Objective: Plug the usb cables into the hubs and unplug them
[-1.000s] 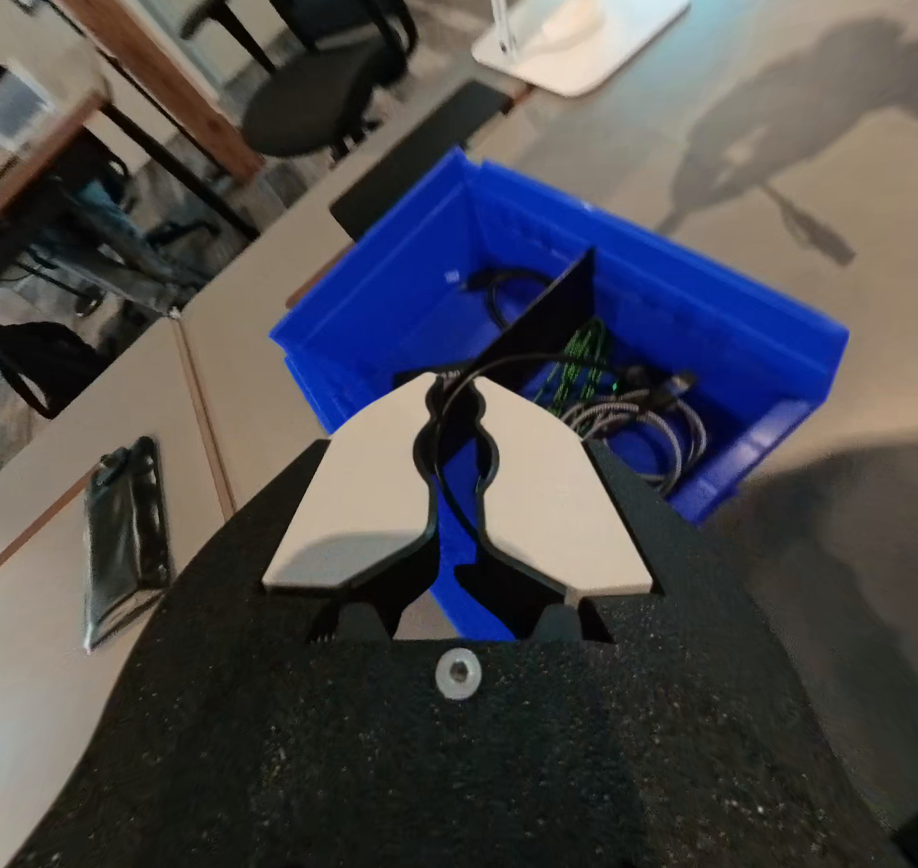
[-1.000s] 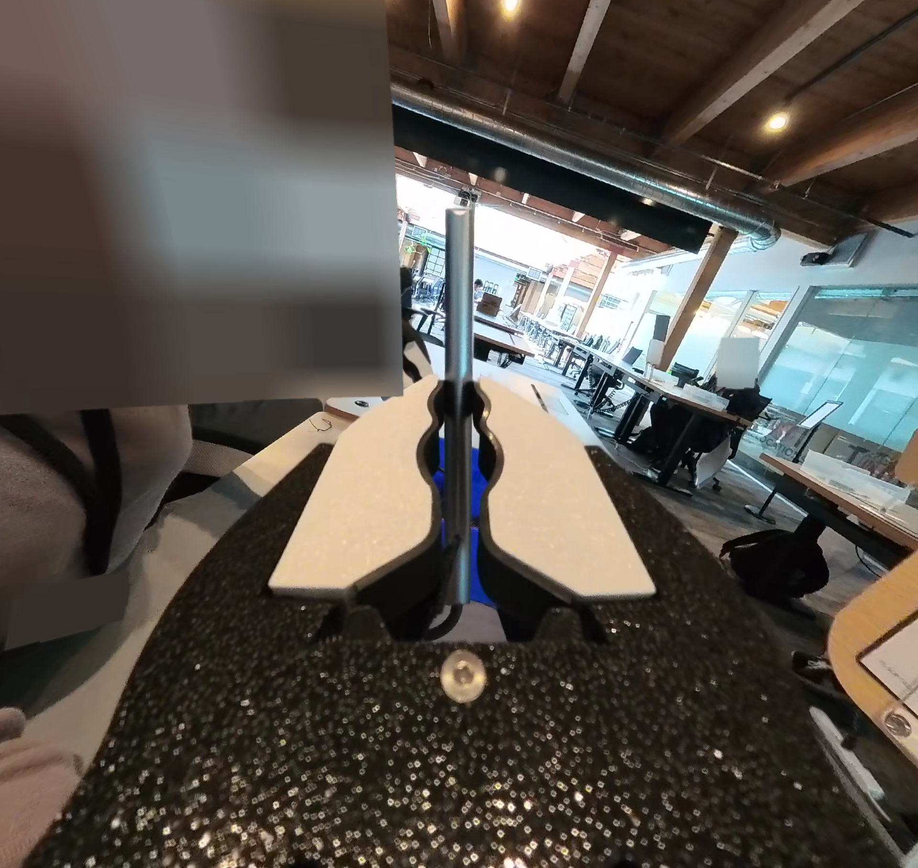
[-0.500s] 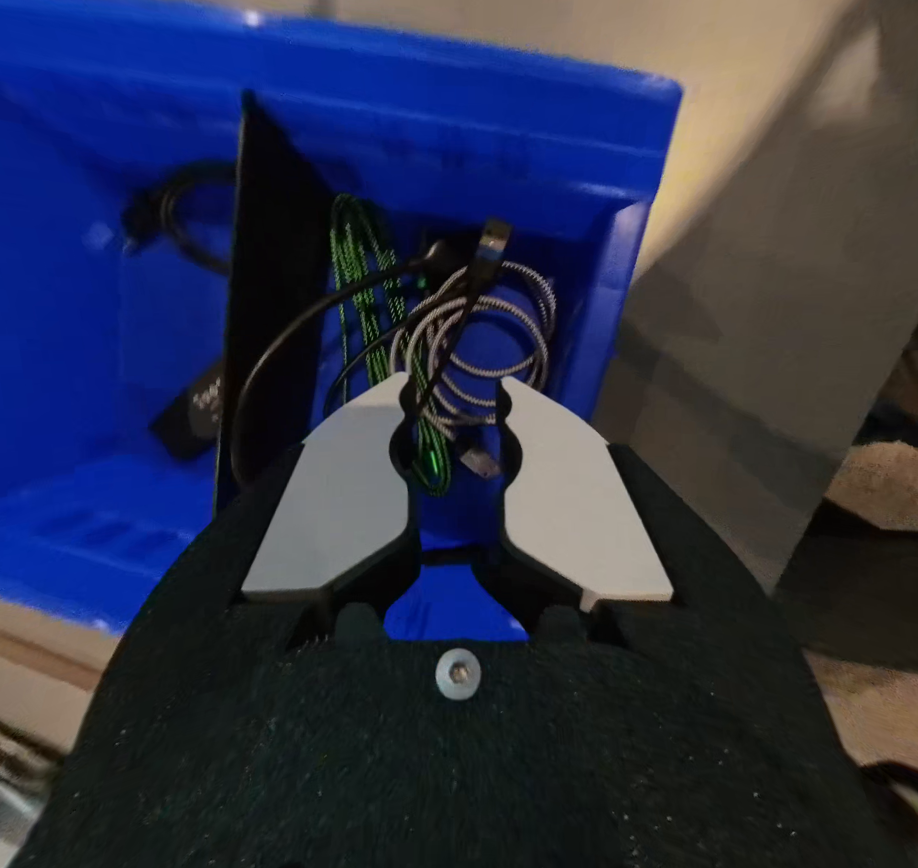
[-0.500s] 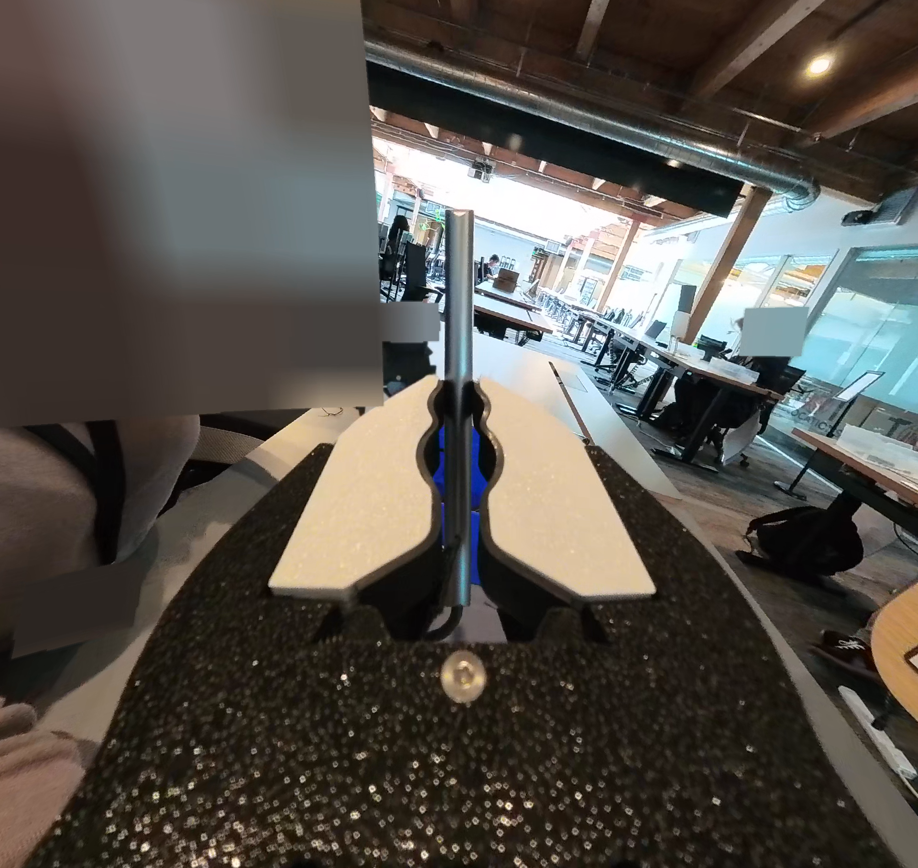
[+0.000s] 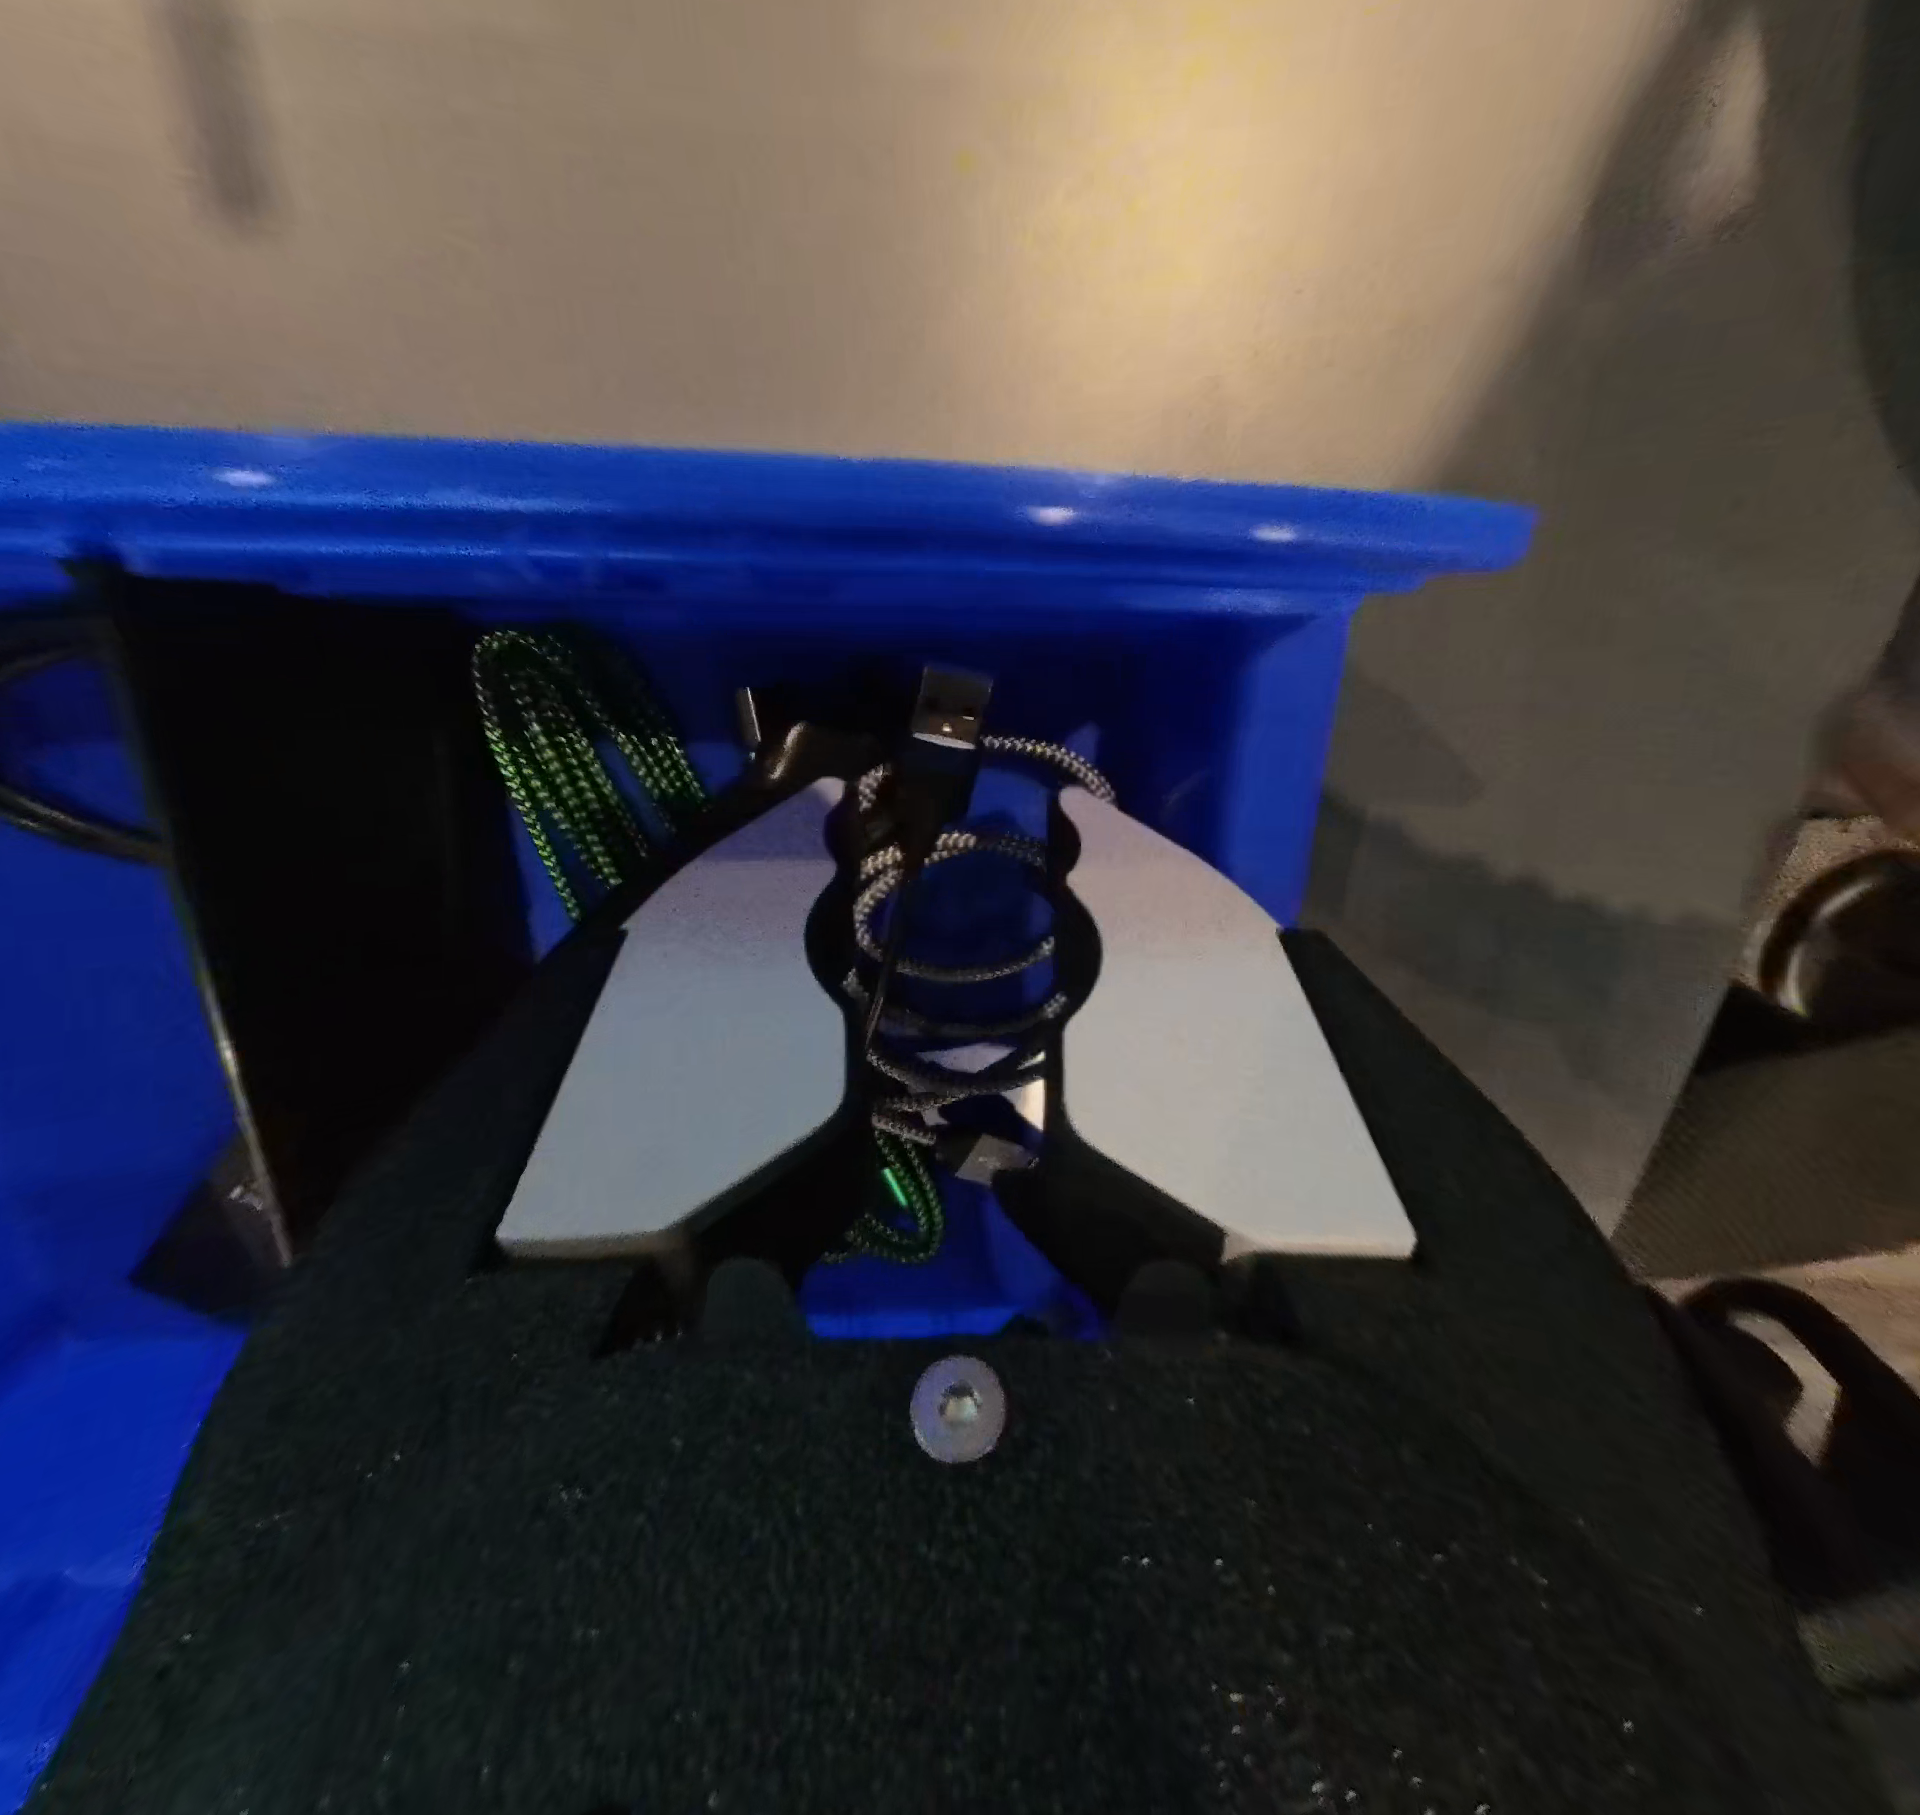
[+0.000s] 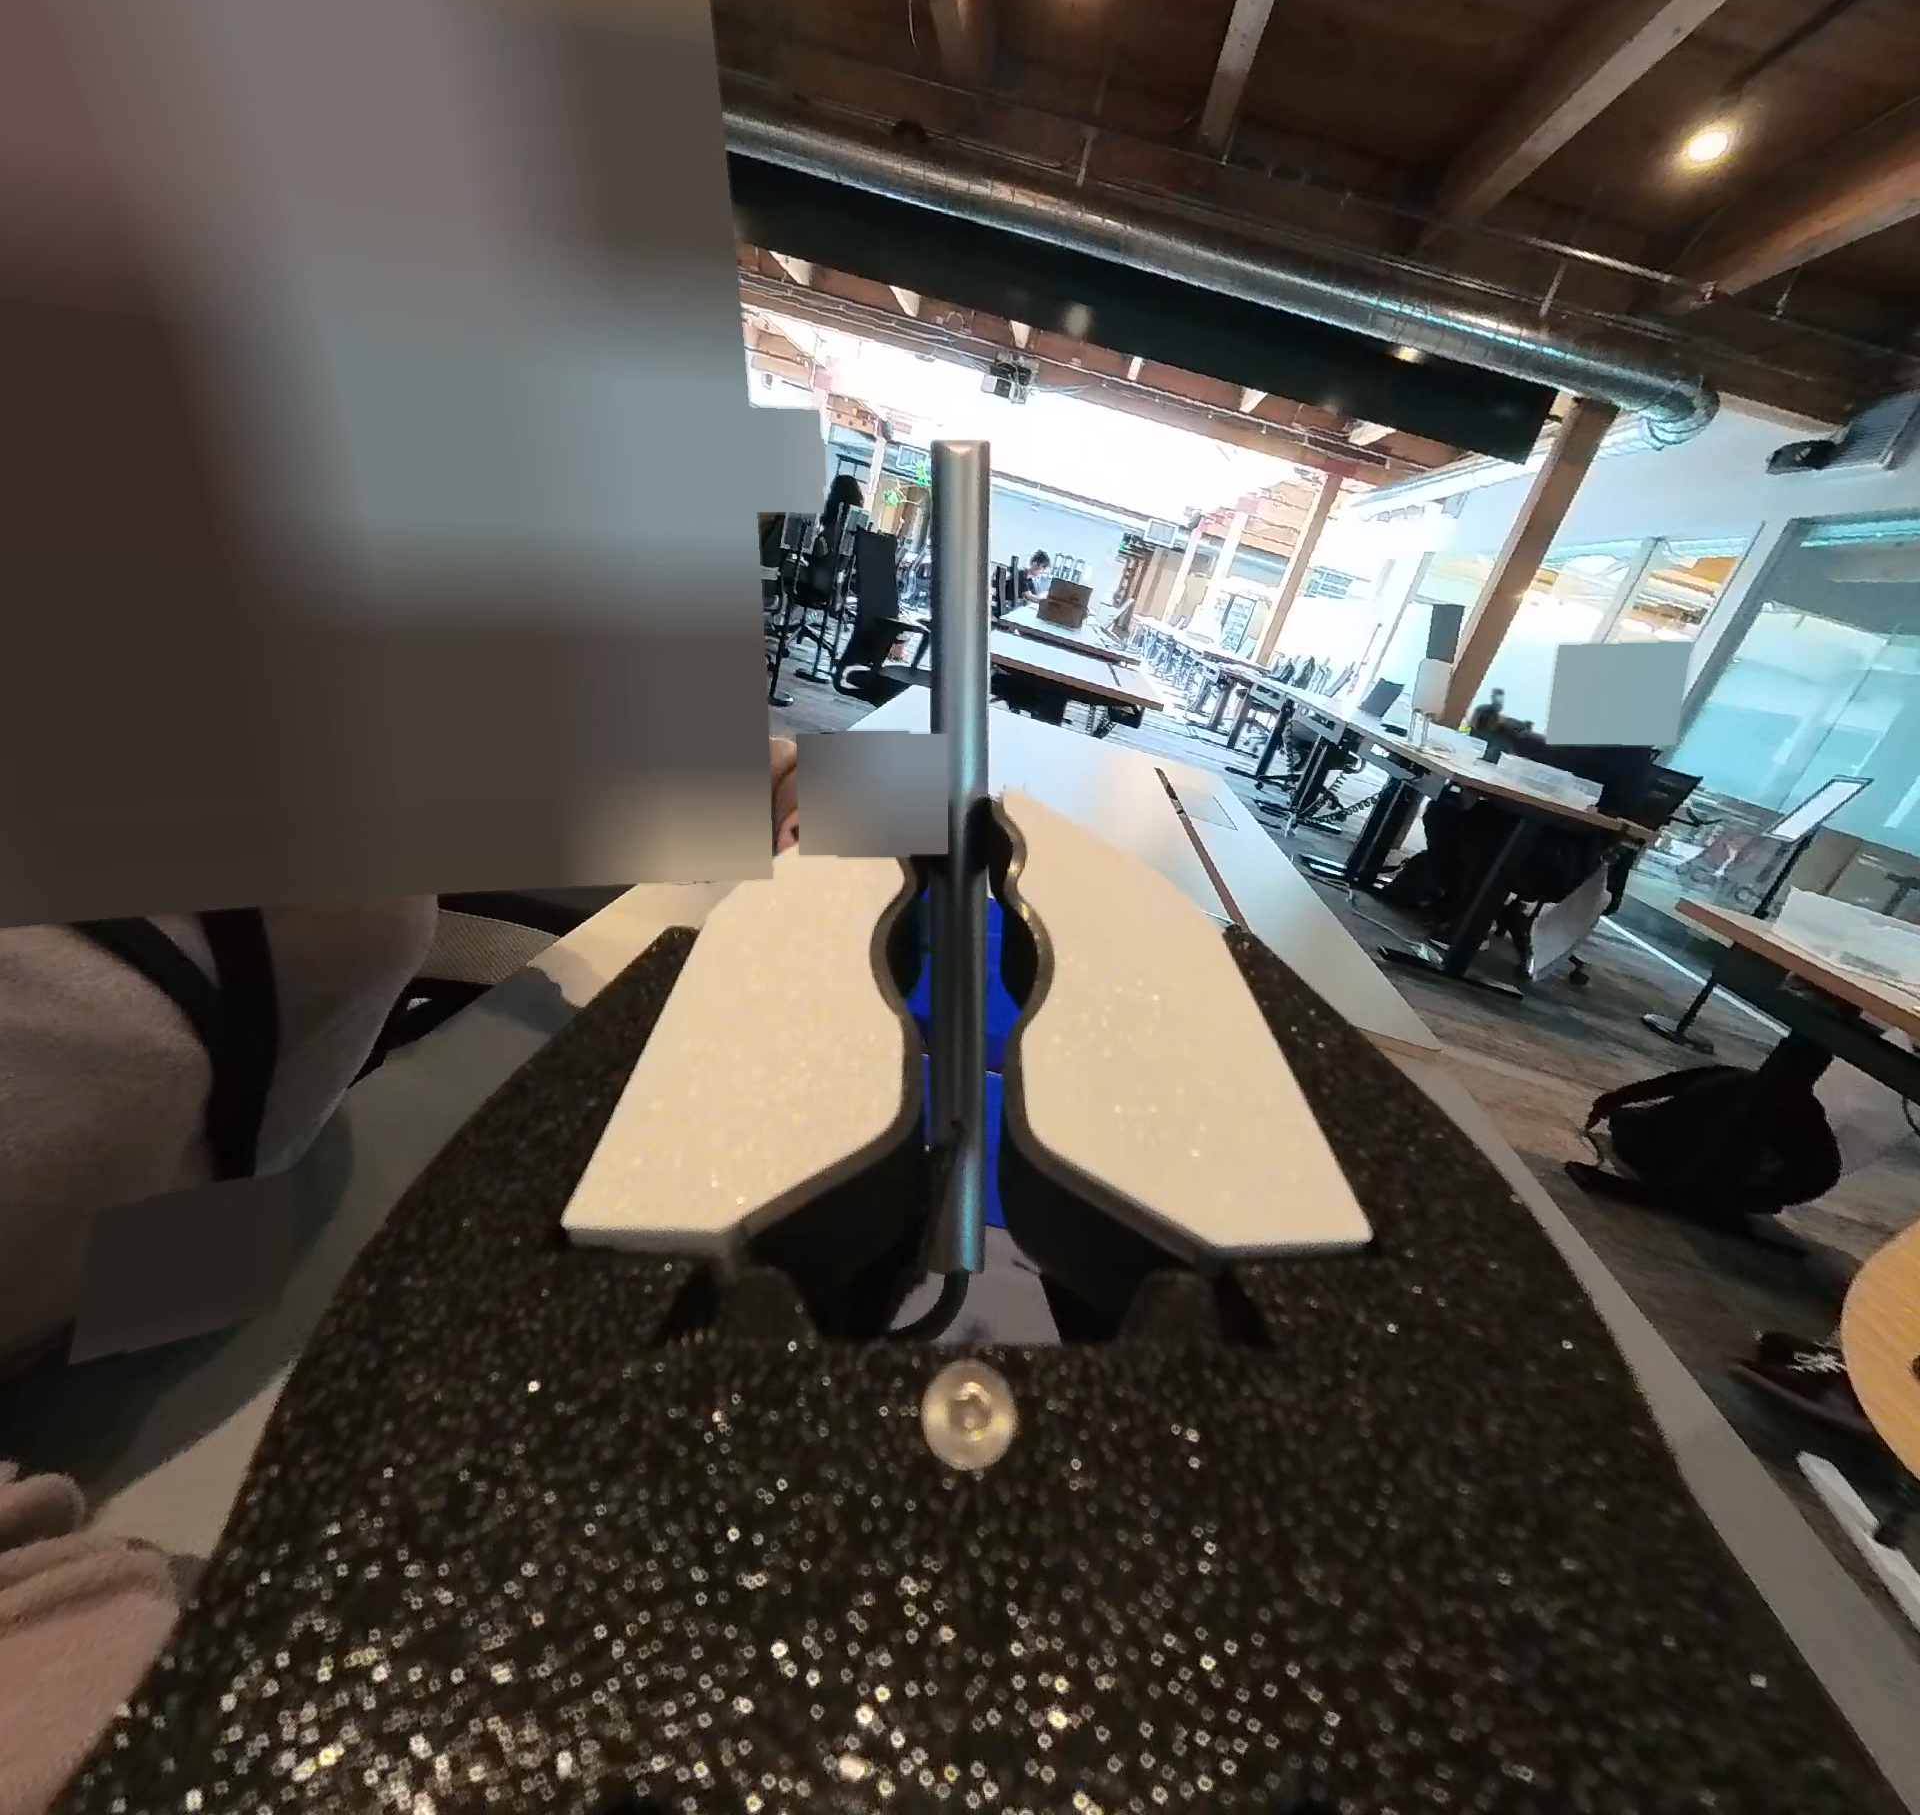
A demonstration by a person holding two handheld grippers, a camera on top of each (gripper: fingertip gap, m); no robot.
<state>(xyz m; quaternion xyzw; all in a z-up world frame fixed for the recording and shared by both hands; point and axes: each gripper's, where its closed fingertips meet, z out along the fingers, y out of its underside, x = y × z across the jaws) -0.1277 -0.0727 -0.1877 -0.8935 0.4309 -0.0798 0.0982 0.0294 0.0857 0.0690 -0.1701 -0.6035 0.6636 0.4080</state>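
Note:
In the left wrist view a blue bin (image 5: 727,518) with a black divider (image 5: 312,882) holds a green braided cable (image 5: 582,757) and a coiled grey-white braided cable (image 5: 966,976). My left gripper (image 5: 945,809) hangs open over the bin's right compartment, its fingers on either side of the coil. A black USB plug (image 5: 948,726) on a thin black cable stands up between the fingertips, not pinched. My right gripper (image 6: 961,830) is shut on a slim grey metal hub (image 6: 958,622), held upright and seen edge-on, with a thin cable at its lower end.
The bin stands on a beige table (image 5: 935,207). A dark bag or strap (image 5: 1818,934) lies right of the bin. The right wrist view shows a person's grey sleeve (image 6: 125,1090), office desks (image 6: 1351,830) and a black backpack (image 6: 1714,1142) on the floor.
My left gripper was shut on the thin black cable; it has moved in over the bin's right compartment and opened, letting the cable go. The right gripper has kept its grip on the hub.

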